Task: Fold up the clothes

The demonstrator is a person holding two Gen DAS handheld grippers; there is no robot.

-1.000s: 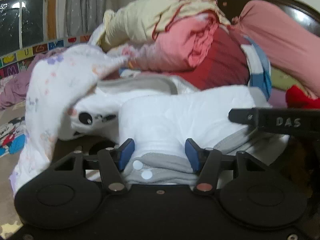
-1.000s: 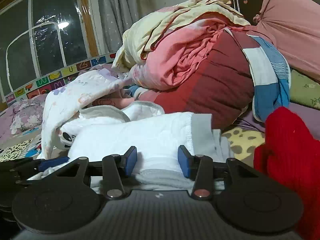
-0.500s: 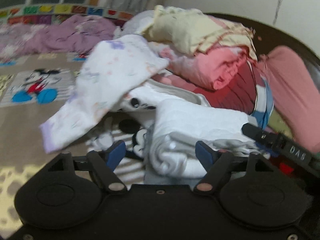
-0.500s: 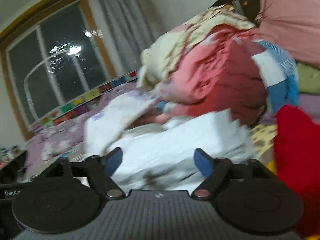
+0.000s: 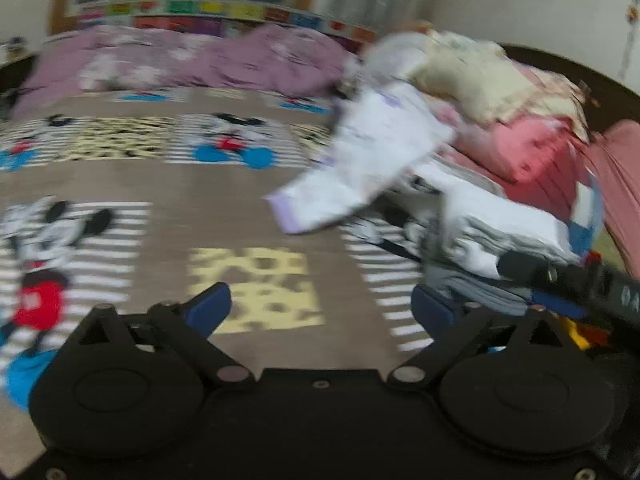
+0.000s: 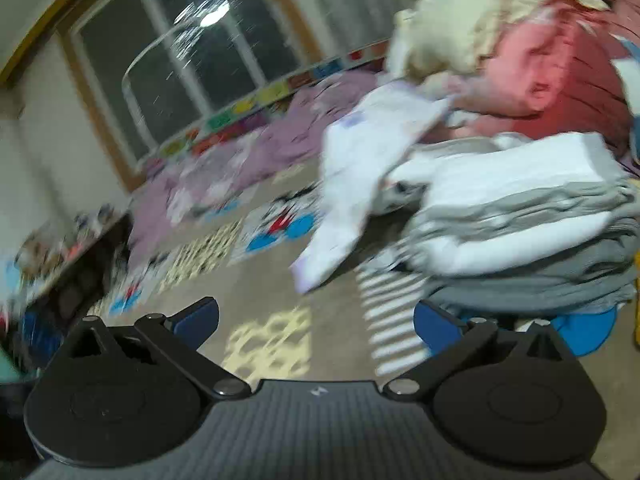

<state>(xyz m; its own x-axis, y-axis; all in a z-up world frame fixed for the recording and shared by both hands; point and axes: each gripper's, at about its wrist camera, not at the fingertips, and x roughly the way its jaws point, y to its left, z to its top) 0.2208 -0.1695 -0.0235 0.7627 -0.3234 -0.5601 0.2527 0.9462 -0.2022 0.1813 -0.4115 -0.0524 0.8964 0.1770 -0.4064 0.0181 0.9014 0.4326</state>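
A cartoon-print bedsheet point(image 5: 224, 216) fills the middle and left of both views. A heap of pink and cream bedding point(image 6: 532, 52) rises at the upper right. Below it, at the right edge, sits the folded stack of white and grey clothes point(image 6: 528, 232), with a pale floral garment point(image 5: 372, 164) draped just left of it. The left gripper point(image 5: 322, 308) and the right gripper point(image 6: 316, 320), both at bottom centre, have jaws spread wide and empty above the sheet.
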